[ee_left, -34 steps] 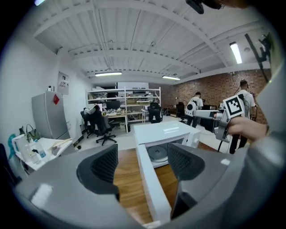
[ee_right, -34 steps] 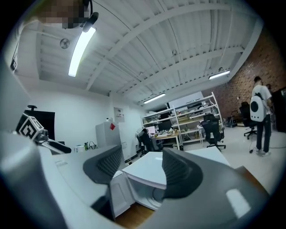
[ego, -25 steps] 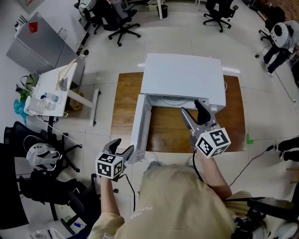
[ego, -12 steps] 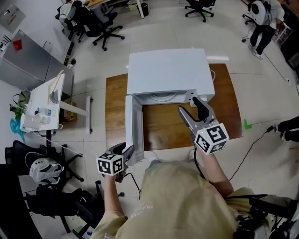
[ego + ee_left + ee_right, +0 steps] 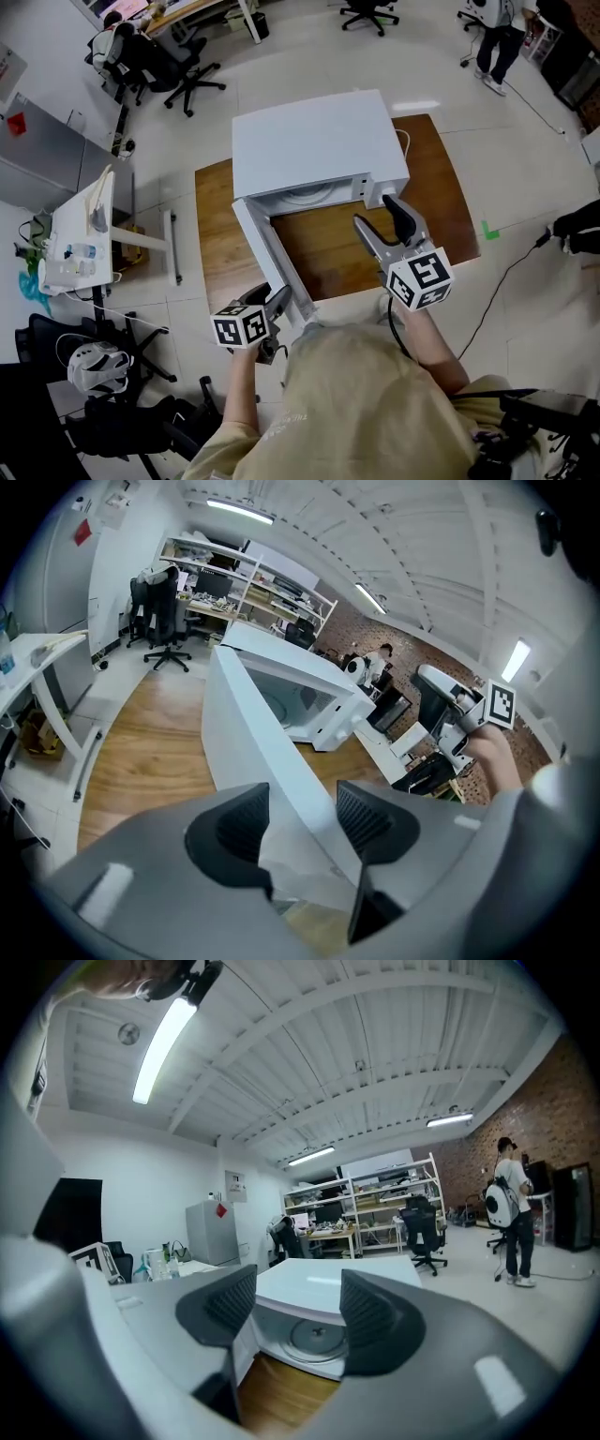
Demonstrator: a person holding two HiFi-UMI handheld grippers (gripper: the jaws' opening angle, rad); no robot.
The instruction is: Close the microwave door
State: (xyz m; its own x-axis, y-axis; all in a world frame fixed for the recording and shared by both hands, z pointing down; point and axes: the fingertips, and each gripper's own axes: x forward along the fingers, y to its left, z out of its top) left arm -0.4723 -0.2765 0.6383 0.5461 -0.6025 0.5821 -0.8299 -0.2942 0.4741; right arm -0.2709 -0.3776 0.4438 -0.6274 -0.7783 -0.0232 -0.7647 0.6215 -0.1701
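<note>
Above table (image 5: pixel 214 234), left tool (image 5: pixel 302 819) opening astride door (image 5: pixel 251 733).

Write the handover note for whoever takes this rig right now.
Left gripper: jaws opening, with the free edge of the door between them.
Right gripper: open and empty, held over the table in front of the microwave.
Things: the microwave sits on the table. Its door is hinged on the left in the head view and angles out toward the person.
Done: the left gripper is at the door's edge.
Left: swing the door fully shut.
</note>
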